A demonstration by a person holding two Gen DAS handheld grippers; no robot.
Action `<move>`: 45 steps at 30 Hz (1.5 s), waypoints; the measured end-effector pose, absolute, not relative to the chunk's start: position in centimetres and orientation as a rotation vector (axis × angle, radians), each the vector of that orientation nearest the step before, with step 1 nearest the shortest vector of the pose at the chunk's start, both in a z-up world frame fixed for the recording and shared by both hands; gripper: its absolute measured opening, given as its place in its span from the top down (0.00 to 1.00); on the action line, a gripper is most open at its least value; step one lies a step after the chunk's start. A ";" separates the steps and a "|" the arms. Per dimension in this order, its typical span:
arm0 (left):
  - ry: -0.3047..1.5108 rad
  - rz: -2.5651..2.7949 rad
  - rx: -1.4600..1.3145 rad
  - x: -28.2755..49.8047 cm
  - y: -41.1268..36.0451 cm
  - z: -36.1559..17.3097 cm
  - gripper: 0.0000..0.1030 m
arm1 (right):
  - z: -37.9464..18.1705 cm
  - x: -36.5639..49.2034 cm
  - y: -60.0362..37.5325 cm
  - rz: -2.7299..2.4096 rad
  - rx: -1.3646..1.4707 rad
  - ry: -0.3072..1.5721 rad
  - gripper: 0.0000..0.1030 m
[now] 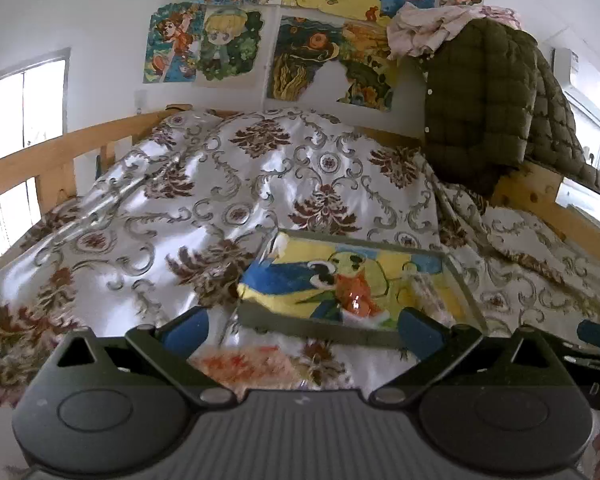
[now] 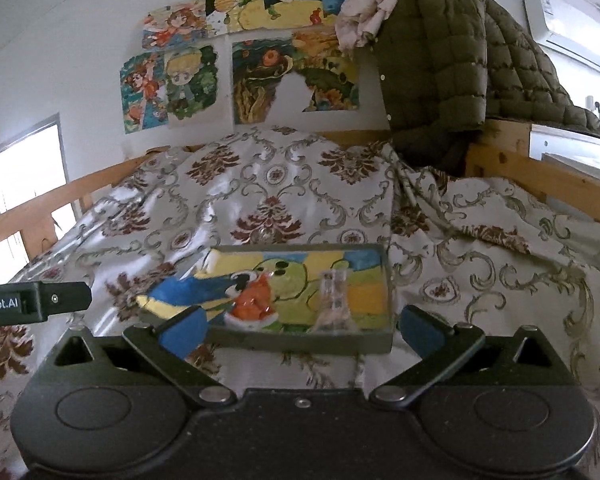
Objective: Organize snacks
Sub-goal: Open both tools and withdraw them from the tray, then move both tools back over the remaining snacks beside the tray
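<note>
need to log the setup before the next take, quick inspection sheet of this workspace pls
surface: patterned bedspread on a wooden-framed bed.
job's things: shallow tray lined with a drawing, holding an orange snack packet and a clear packet.
clutter: olive quilted jacket over the bed frame.
grippers: left hand-held gripper and right hand-held gripper both open, empty.
cables: nothing seen.
surroundings: drawings on wall, window, air conditioner.
</note>
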State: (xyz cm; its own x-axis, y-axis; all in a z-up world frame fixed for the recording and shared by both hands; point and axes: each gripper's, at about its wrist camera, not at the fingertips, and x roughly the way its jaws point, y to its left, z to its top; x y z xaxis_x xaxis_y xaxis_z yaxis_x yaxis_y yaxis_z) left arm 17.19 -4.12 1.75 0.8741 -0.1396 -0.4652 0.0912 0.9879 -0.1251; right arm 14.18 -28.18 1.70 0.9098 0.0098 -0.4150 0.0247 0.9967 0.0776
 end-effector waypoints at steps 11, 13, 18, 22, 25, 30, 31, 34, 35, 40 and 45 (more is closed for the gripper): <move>0.545 -0.074 -0.091 11.7 -0.4 1.0 0.00 | 1.4 8.4 -26.5 -0.017 0.090 0.438 0.01; 0.552 -0.063 -0.087 10.7 0.1 0.7 0.00 | 1.2 7.6 -26.1 -0.017 0.090 0.452 0.01; 0.589 -0.049 -0.089 8.8 1.1 -0.2 0.00 | 0.5 5.7 -25.0 -0.019 0.093 0.487 0.01; 0.637 -0.029 -0.101 7.6 1.9 -1.3 0.00 | -0.3 4.6 -24.2 -0.030 0.087 0.535 0.01; 0.653 -0.018 -0.102 6.5 2.1 -1.7 0.00 | -0.5 3.8 -23.9 -0.036 0.086 0.552 0.01; 0.648 0.001 -0.073 5.1 2.1 -1.6 0.00 | -0.7 2.4 -23.5 -0.056 0.090 0.569 0.01; 0.649 0.004 -0.069 5.0 2.0 -1.6 0.00 | -0.8 2.3 -23.5 -0.060 0.089 0.574 0.01; 0.659 0.024 -0.066 4.8 2.1 -1.6 0.00 | -1.0 2.0 -23.4 -0.065 0.091 0.597 0.01; 0.660 0.031 -0.070 4.7 2.2 -1.6 0.00 | -1.1 1.8 -23.3 -0.059 0.096 0.602 0.01; 0.682 0.063 -0.098 4.8 2.8 -1.8 0.00 | -1.5 1.6 -22.6 -0.031 0.088 0.645 0.01; 0.724 0.080 -0.107 5.6 3.1 -2.0 0.00 | -1.8 2.1 -22.2 0.008 0.082 0.676 0.01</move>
